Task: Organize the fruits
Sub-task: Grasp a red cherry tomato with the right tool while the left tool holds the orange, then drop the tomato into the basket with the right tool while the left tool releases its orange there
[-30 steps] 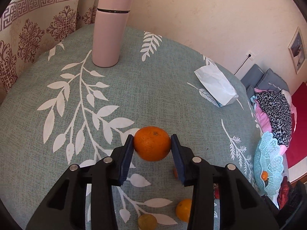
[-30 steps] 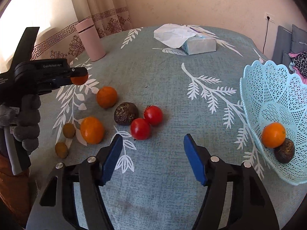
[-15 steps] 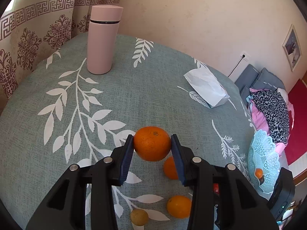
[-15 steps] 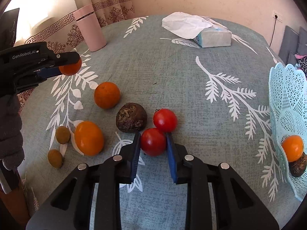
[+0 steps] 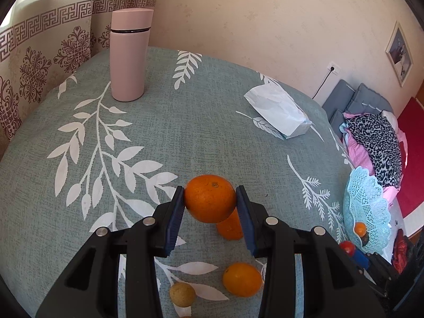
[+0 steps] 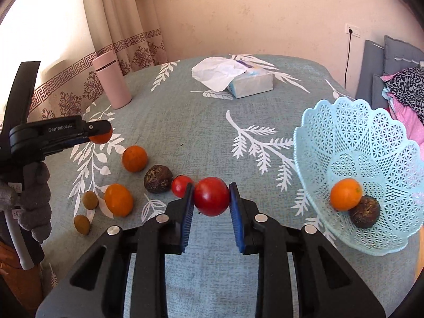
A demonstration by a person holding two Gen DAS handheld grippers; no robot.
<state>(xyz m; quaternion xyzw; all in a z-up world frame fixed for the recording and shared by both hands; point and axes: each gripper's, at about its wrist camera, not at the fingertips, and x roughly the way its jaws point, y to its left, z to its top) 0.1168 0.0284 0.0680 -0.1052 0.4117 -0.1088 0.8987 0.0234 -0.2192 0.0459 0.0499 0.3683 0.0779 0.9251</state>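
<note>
My left gripper (image 5: 210, 204) is shut on an orange (image 5: 209, 198) and holds it above the table; it also shows in the right wrist view (image 6: 99, 133). My right gripper (image 6: 211, 198) is shut on a red tomato (image 6: 211, 196), lifted off the cloth. On the table lie a second tomato (image 6: 180, 185), two oranges (image 6: 134, 158) (image 6: 118, 199), a dark wrinkled fruit (image 6: 158, 179) and two small brown fruits (image 6: 89, 199) (image 6: 82, 224). The light blue basket (image 6: 344, 132) at the right holds an orange (image 6: 345, 194) and a dark fruit (image 6: 365, 211).
A pink flask (image 6: 111, 80) stands at the back left by the curtain. A tissue box (image 6: 249, 82) lies at the back middle. The table (image 6: 201, 129) has a grey-green leaf cloth. A bed with clothes (image 5: 376, 137) is beyond the right edge.
My right gripper went down, shut on the tomato and lifted it. My left gripper has risen with the orange.
</note>
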